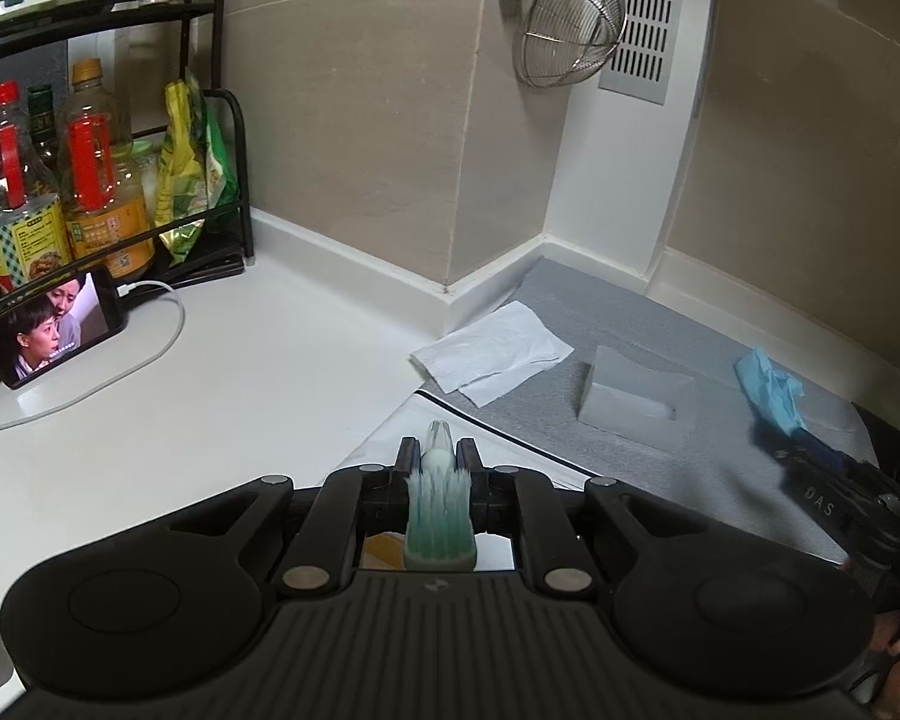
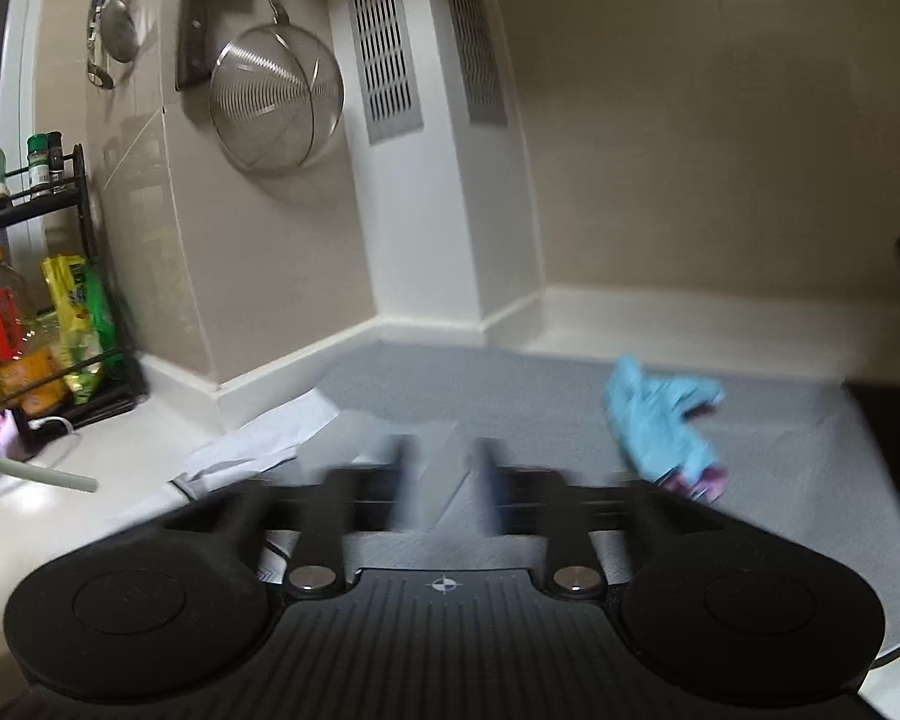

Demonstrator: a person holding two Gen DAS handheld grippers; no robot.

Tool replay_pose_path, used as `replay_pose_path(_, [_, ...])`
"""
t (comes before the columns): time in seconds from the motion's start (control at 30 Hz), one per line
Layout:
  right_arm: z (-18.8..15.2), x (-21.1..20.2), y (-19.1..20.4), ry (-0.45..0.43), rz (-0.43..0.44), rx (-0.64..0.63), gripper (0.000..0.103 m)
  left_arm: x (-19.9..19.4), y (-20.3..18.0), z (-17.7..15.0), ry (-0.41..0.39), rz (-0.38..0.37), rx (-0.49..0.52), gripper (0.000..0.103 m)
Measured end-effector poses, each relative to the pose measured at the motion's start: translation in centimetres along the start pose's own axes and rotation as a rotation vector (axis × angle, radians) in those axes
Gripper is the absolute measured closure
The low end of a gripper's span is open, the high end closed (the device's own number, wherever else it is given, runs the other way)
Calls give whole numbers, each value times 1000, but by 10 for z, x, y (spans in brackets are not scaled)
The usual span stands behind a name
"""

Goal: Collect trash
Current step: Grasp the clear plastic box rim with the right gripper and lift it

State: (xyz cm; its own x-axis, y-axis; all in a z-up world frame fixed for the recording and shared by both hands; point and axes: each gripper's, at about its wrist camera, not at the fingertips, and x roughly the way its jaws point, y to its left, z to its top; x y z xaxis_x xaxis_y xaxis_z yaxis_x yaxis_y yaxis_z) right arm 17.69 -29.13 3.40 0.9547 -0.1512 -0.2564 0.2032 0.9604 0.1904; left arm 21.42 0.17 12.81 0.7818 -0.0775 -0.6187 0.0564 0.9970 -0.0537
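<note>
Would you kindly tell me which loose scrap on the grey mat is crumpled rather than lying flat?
The blue scrap is crumpled; the white paper towel lies flat.

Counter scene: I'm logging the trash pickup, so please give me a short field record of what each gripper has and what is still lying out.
left gripper: shut on a toothbrush, bristle head toward the camera
right gripper: open, blurred, nothing between the jaws
white tissue: flat, partly on the counter, partly on the grey mat
blue crumpled glove: on the mat, beside the right gripper
grey block: on the mat, between tissue and glove
phone: propped by the bottle rack, screen on
</note>
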Motion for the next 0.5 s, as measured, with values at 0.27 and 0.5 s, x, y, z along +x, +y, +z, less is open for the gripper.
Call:
replay_pose_path(0.27, [9,61,14,86,57,-85,4,11,11,5,7,0,-11,91])
replay_pose_path(0.5, [5,119,23,223,77,-184,0,21,19,8,20,-6,-14,91])
